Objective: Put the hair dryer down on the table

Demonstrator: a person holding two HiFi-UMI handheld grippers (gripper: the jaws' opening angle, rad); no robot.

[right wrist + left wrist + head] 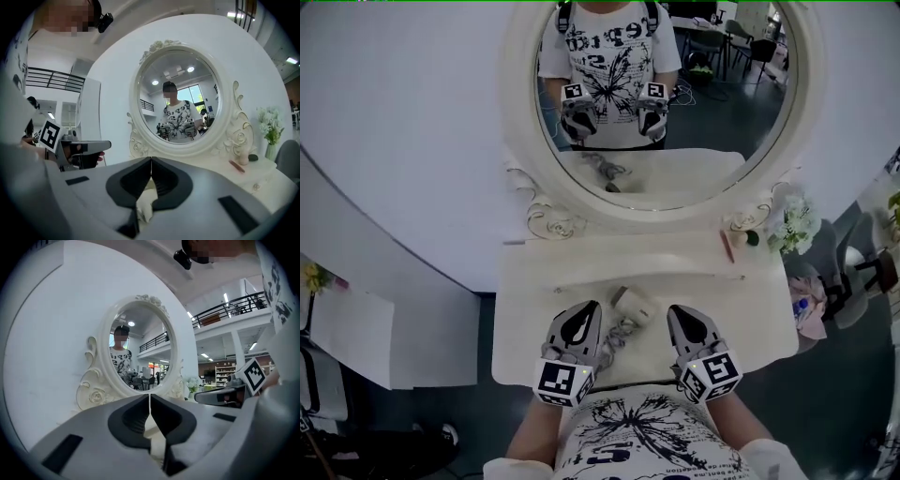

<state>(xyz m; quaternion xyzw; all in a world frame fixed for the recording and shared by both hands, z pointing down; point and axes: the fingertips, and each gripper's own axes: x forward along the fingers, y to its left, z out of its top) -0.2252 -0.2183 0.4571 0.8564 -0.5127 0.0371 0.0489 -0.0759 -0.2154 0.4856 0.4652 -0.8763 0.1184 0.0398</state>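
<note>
The cream hair dryer [635, 304] lies on the white vanity table [525, 319], near its front middle, and its coiled grey cord [616, 334] trails toward me. Neither gripper holds it. My left gripper [590, 308] hovers over the cord just left of the dryer. Its jaws are shut with nothing between them, and the tips meet in the left gripper view [149, 397]. My right gripper [677, 311] hangs just right of the dryer, also shut and empty [151, 160]. Both point level at the mirror.
A large oval mirror [661, 103] in an ornate cream frame stands behind the table and reflects me and both grippers. A thin pink stick [727, 246] and a white flower bunch [793, 223] sit at the back right. A chair [853, 281] stands to the right.
</note>
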